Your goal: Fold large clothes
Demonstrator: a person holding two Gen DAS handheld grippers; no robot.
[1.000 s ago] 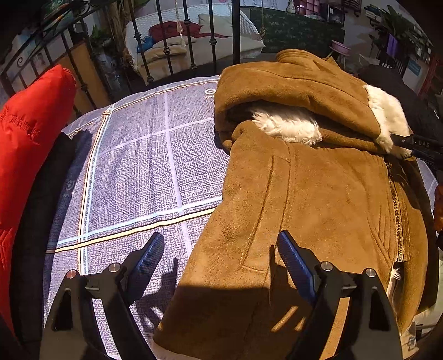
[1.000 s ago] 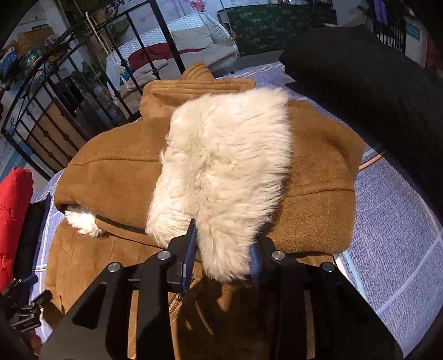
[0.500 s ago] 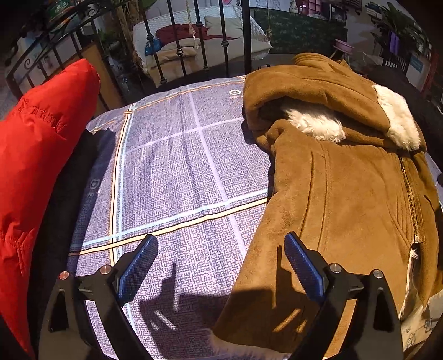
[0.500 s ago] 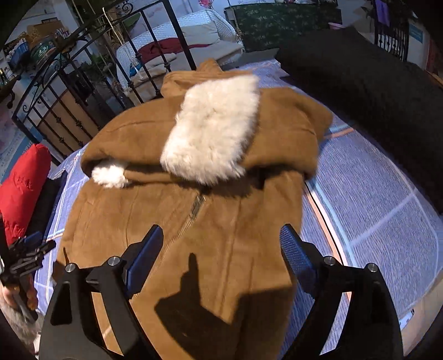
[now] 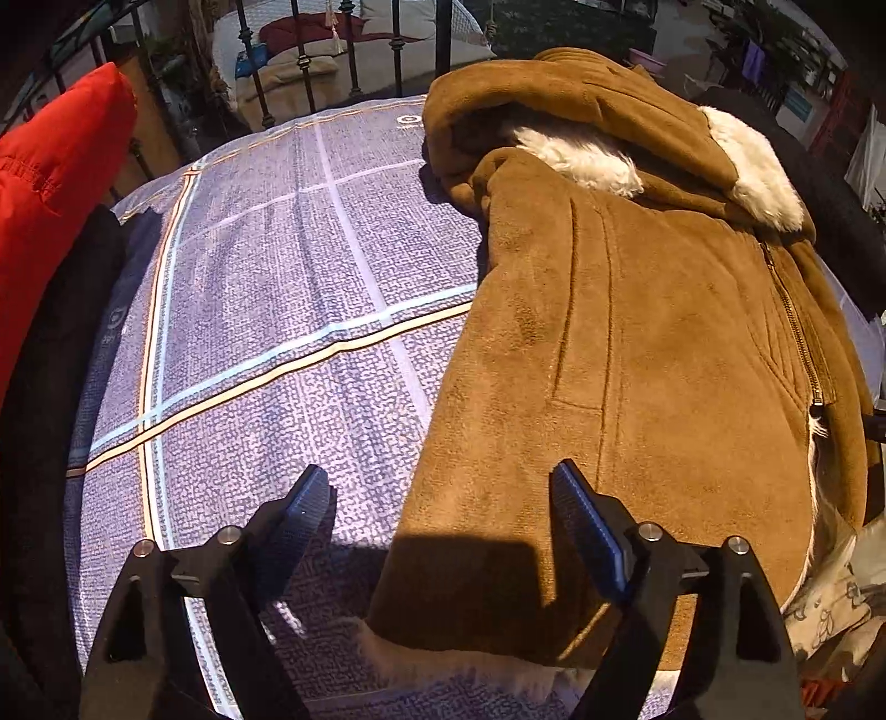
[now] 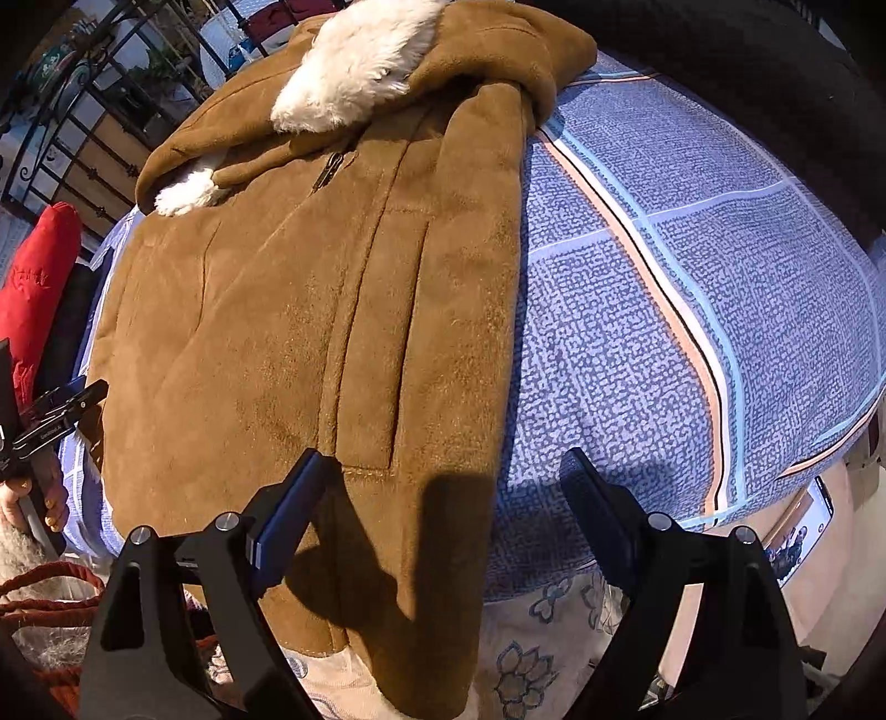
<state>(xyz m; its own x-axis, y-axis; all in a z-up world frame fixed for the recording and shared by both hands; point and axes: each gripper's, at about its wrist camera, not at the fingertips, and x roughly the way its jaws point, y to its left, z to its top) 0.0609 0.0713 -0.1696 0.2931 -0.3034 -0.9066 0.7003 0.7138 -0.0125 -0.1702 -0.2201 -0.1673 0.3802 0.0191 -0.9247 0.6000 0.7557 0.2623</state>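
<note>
Although the coat (image 5: 637,354) lies flat on the bed (image 5: 288,310), zipped, with its hood (image 6: 387,50) turned down over the chest, we judge the folding only partly done: the hem end remains to be folded up. The left gripper (image 5: 437,515) is closing over the hem's edge without yet gripping it. The right gripper (image 6: 443,493) stands wide, holding nothing.
</note>
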